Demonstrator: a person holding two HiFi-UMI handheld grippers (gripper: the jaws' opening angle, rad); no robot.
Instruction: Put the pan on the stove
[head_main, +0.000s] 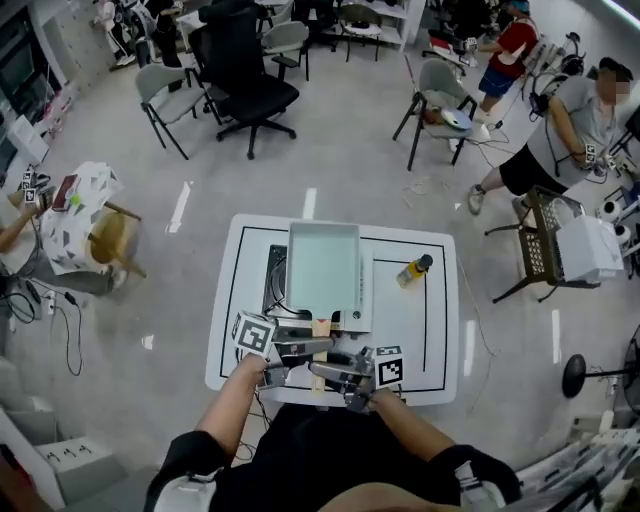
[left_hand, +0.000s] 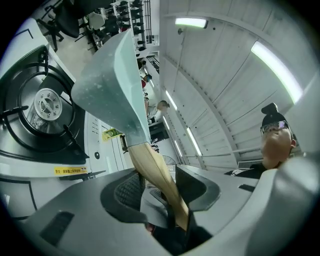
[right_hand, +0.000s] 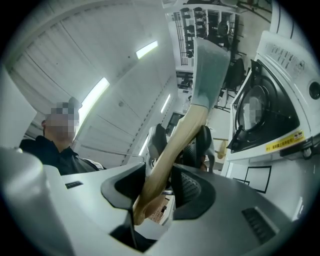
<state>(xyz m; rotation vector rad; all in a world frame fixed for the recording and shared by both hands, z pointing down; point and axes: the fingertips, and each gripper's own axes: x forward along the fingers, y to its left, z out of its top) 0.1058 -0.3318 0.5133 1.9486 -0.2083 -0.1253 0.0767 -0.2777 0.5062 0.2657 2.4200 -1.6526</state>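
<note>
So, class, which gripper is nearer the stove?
Left. The left gripper clamps the handle just short of the stove. The right gripper clamps the handle's end, behind the left one and further from the stove.

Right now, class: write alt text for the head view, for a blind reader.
The left gripper and right gripper clamp the wooden handle of a pale green rectangular pan over a black stove on a white table, with a yellow bottle nearby.
</note>
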